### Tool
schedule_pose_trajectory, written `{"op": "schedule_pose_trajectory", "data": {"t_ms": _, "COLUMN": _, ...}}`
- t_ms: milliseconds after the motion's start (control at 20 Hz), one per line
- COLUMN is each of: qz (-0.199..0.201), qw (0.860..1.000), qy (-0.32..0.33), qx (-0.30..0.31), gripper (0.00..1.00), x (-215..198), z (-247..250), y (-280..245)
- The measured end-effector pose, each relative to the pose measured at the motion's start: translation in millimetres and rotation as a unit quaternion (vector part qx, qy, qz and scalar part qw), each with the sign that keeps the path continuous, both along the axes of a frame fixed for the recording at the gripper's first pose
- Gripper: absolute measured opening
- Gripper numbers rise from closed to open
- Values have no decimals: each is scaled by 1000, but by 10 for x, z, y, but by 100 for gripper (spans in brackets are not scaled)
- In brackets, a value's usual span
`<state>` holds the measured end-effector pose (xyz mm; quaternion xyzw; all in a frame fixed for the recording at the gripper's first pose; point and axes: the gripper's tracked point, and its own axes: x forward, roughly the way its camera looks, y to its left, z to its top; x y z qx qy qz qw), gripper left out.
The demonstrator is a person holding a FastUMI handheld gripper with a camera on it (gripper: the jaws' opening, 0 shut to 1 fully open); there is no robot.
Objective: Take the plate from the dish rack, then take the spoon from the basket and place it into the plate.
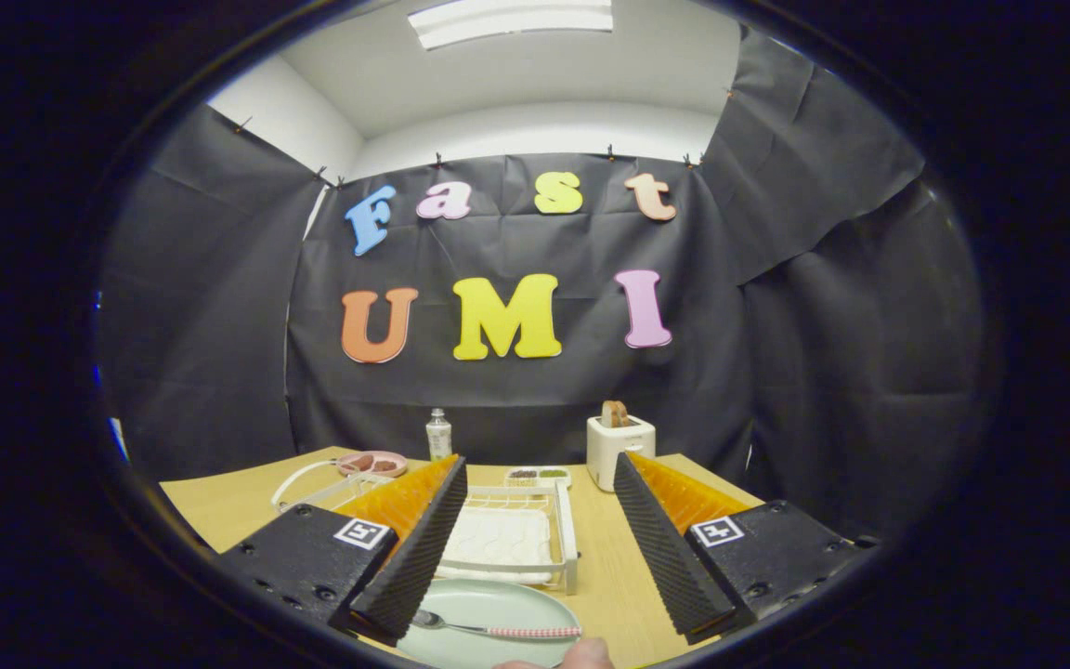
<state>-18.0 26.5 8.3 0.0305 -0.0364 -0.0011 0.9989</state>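
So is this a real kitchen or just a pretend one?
Probably a pretend one: a test booth set up like a kitchen. Black cloth walls hang around one wooden table with a toaster, dish rack and plate. The hand-held gripper is open above it.

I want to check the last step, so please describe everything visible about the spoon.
The spoon lies flat on the pale green plate, which sits on the wooden table in front of the white dish rack. Its bowl and neck look like shiny metal; the handle seems pinkish with a fine pattern, pointing toward a fingertip near the plate's edge. The bowl end lies close under one finger of the gripper, whose jaws stand wide open, apart from the spoon.
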Motion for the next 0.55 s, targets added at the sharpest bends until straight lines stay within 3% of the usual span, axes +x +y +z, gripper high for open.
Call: {"op": "schedule_pose_trajectory", "data": {"t_ms": 550, "qz": 2, "qw": 1000, "qy": 11, "qx": -13, "gripper": 100, "x": 111, "z": -51, "y": 155}}
